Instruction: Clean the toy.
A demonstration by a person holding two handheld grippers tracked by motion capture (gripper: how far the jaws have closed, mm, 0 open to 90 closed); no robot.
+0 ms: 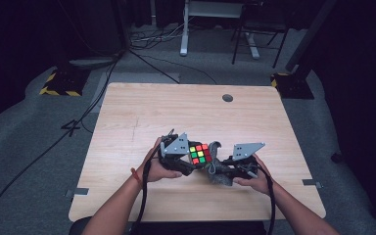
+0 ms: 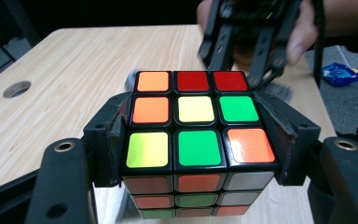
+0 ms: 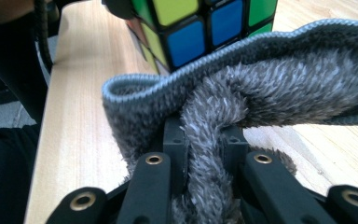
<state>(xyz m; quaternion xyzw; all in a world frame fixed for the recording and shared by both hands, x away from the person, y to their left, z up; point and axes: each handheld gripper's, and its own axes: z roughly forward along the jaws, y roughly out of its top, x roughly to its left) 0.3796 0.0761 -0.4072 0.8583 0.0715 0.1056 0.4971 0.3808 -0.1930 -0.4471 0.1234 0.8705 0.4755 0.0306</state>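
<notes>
- High view: the person's two hands meet over the near middle of the wooden bench [image 1: 142, 112]. The left gripper [image 1: 188, 159] holds a puzzle cube [image 1: 200, 153] just above the bench top, its face of mixed coloured squares turned upward. Right beside the cube, the right gripper [image 1: 219, 169] holds a grey cloth [image 1: 218, 161], part of which rises against the cube's right side while the rest bunches on the bench below. A round hole [image 1: 227, 98] sits in the bench near its far edge.
- Left gripper view: the two black jaws are clenched on the cube [image 2: 193, 128], one pad pressed to each side of it, so that the cube sits squarely between them. Its top face shows orange, red, yellow and green squares. Beyond the cube, the right gripper [image 2: 242, 60] points down towards it, with a little grey cloth [image 2: 277, 91] at its tip.
- Right gripper view: the jaws are closed on a fold of the fluffy grey cloth [image 3: 261, 88], which wells up between them and spreads out ahead. The cloth's stitched edge lies against the cube [image 3: 191, 32], whose blue, green and yellow squares show just behind it.
</notes>
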